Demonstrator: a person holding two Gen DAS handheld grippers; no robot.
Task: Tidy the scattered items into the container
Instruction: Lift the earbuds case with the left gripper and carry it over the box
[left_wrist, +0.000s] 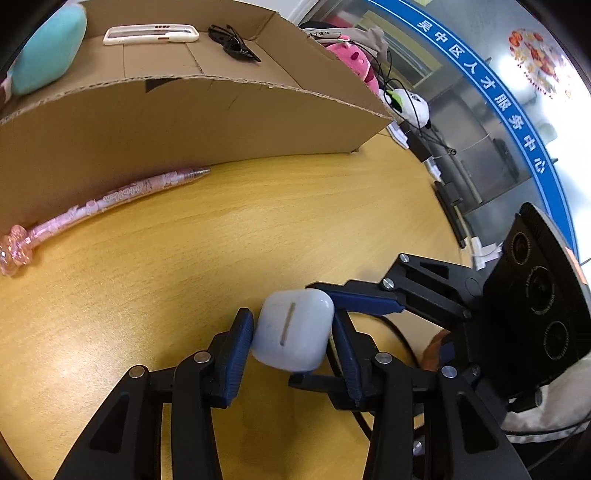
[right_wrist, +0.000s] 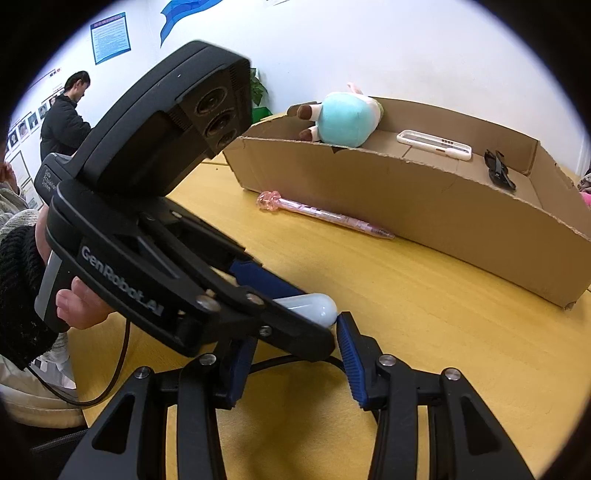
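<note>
White glossy plastic makes the earbud case (left_wrist: 291, 328) look light, stiff and a little slippery. The left gripper (left_wrist: 293, 332) has its blue ribbed pads pressed on the two flat sides, just over the wooden table (left_wrist: 258, 229); I judge this the good place to hold, because the rounded corners can slide out. The right gripper (right_wrist: 295, 354) stands with fingers apart, holding nothing, just beside the case. A pink pen (left_wrist: 110, 199) lies against the cardboard box (left_wrist: 184, 125). On the left gripper's body I read "GenRobot.AI". The blue wall band carries Chinese characters.
</note>
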